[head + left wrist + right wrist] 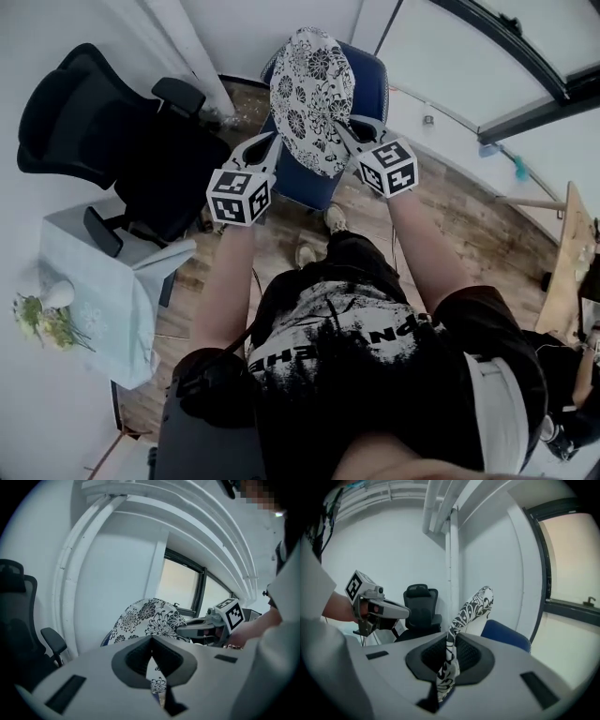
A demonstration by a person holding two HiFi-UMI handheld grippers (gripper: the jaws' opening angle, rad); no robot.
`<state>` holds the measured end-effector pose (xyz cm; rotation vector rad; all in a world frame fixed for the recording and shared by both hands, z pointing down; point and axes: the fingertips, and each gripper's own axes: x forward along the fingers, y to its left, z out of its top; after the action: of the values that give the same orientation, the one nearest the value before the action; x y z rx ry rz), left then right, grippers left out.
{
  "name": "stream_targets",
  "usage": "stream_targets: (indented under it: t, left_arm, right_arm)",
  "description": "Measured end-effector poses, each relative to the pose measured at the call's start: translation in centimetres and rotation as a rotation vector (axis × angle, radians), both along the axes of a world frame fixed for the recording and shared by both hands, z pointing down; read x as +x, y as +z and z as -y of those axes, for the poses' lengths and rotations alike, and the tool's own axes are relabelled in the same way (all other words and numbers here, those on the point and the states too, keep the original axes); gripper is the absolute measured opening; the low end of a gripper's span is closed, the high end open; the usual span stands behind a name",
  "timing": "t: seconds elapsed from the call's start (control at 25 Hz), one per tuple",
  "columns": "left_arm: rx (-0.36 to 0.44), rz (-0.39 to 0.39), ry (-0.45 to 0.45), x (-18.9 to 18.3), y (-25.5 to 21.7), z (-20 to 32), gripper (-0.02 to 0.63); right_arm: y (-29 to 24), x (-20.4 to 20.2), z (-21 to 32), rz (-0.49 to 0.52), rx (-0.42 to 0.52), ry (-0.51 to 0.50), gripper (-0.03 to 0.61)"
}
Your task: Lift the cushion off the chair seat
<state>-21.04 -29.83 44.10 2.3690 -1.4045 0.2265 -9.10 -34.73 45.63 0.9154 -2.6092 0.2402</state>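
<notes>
The cushion (312, 94), at upper centre, appears thin, light and floppy. The left gripper (273, 141) and right gripper (343, 128) each have jaws clamped on opposite edges, which suits it.

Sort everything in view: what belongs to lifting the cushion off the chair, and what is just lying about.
Job: floral cushion, blue chair, left gripper and right gripper, both shut on the cushion.
Lying about: black office chair, cloth-covered side table, flowers.
</notes>
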Motion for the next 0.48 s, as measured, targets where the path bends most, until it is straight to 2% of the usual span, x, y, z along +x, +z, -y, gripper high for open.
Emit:
stream_targets:
  t: [0.48]
  left_arm:
    - [0.141,0.006,-0.011,-2.1,-7.2,-2.4,0.012]
  right_arm:
    - [-9.6,-0.4,-4.0,0.081,0.133,0.01,0.037]
